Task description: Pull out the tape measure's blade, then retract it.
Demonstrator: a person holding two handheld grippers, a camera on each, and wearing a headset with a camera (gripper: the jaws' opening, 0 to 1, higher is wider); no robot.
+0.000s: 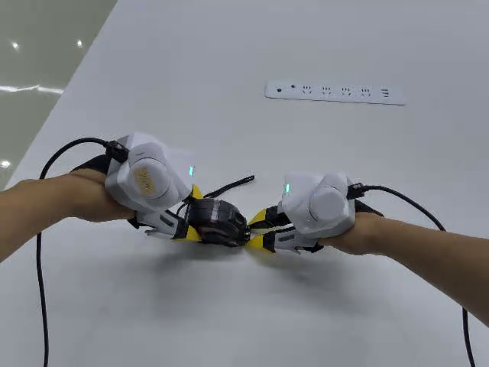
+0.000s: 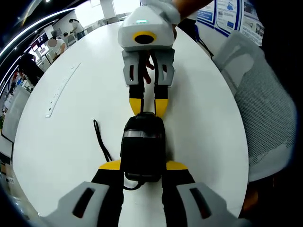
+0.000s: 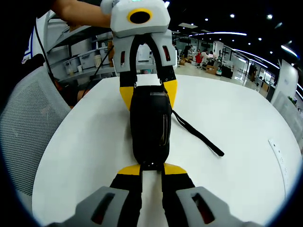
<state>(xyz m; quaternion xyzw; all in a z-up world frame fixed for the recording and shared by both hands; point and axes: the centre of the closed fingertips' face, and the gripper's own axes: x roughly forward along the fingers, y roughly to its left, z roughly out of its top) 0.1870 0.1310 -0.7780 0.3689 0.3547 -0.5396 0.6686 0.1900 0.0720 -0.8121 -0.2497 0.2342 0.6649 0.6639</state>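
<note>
**Op:** While my left gripper [image 2: 144, 166] is clamped across the tape [image 2: 143, 142], with pads [image 2: 111, 165] on both flanks of the case, my right gripper [image 3: 151, 171] sits at the case's mouth with its jaws nearly together. I can't tell whether they have the hook.

**Spotter:** So you check that first?

**Op:** Yes. I want the tips pinching the hook, not butting the case, before I draw. Then I pull straight along the case's length, level with the table [image 1: 229, 321]. I hold the left hand fixed so the case doesn't twist in the pads. For the return, I judge a slow feed safer than letting the blade snap home.

**Spotter:** How will it handle?

**Op:** The case is a black, rounded block. It looks rubbery, with a glossier panel on top, so the yellow pads should bite well. I take the blade for thin sprung metal that may buckle if I pull off-axis. A flat black strap [image 3: 196, 132] trails limp from the case onto the table, and I keep it out from under the jaws. The table is white, smooth and matte, with little to snag on. A white power strip [image 1: 334, 92] lies well apart, further out.
</note>
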